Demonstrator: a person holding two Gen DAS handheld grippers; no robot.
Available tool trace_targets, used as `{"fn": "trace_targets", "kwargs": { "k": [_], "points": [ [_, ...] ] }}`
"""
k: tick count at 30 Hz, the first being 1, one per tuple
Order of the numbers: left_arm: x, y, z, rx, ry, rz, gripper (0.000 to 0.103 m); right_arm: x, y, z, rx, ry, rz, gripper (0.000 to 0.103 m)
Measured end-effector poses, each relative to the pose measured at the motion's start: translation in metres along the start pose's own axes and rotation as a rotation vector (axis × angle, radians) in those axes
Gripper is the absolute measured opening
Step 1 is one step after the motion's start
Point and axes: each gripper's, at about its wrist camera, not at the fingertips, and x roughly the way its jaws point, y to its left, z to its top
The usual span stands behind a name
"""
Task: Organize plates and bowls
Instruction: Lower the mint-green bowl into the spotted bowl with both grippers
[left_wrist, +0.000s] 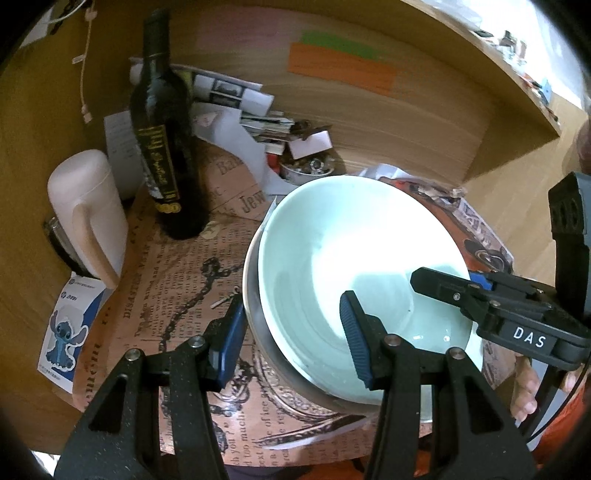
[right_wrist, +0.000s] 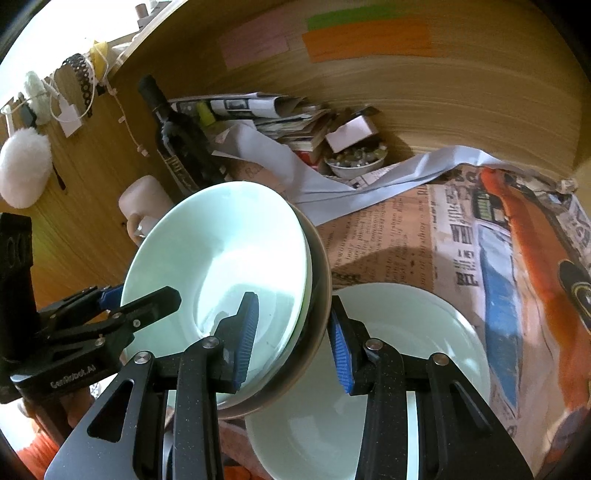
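Observation:
A pale green bowl sits nested inside a grey-brown bowl, and the stack is lifted and tilted. My left gripper straddles the stack's left rim, one pad outside, one inside. My right gripper straddles the opposite rim of the same stack, where the green bowl and the outer bowl show. Both grippers' pads stand wide of the rim. A white plate lies below on the newspaper, under the right gripper.
A dark wine bottle and a cream jug stand at the left. Papers, books and a small bowl of trinkets crowd the back against the wooden wall. Printed newspaper covers the table.

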Motion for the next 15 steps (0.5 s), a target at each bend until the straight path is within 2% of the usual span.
{"fn": "trace_targets", "kwargs": {
  "k": [15],
  "points": [
    [-0.003,-0.040,-0.012,0.048,0.002,-0.037,0.051,-0.032,-0.026,-0.018,0.028,-0.022,-0.037,0.034]
  ]
}}
